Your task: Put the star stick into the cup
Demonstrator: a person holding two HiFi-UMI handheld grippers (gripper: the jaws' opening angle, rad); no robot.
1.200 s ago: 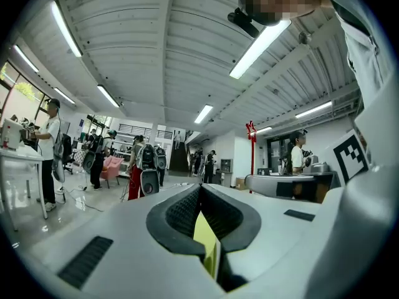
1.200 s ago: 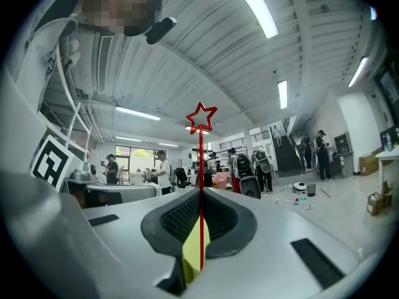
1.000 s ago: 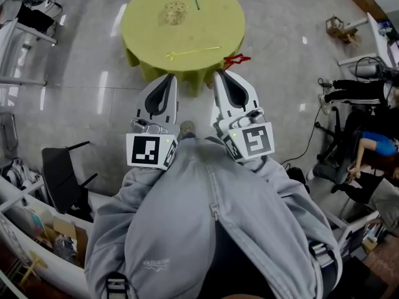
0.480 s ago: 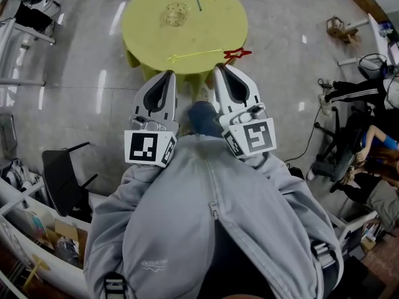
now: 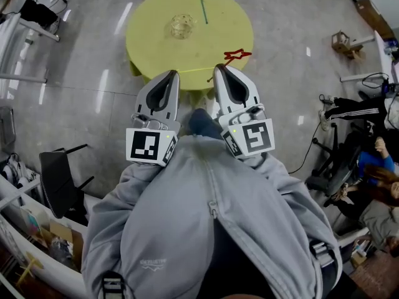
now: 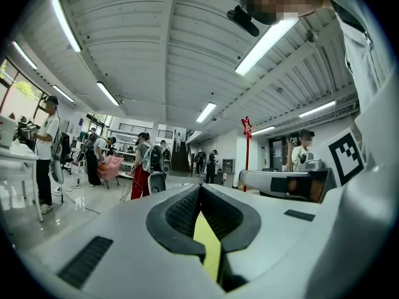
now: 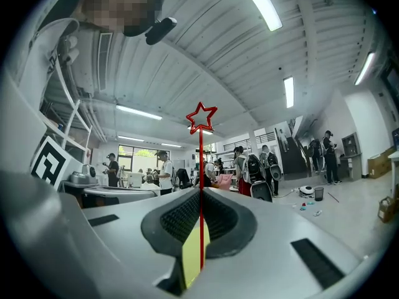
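Two risks, as I judge it: the red star stick (image 5: 237, 56), clamped in my right gripper (image 5: 227, 68) with its star over the yellow table's (image 5: 149, 42) near edge, could swivel in the pinch or miss the small clear cup (image 5: 180, 25), well apart. It's a thin shaft with an outlined star. My left gripper (image 5: 167, 75) is closed on nothing.

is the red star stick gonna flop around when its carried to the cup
Probably not much: the red star stick runs straight out from the right gripper, so it looks fairly stiff. It is very thin, so likely light, though the star end may wobble. Pinched low down, it could pivot in the jaws.
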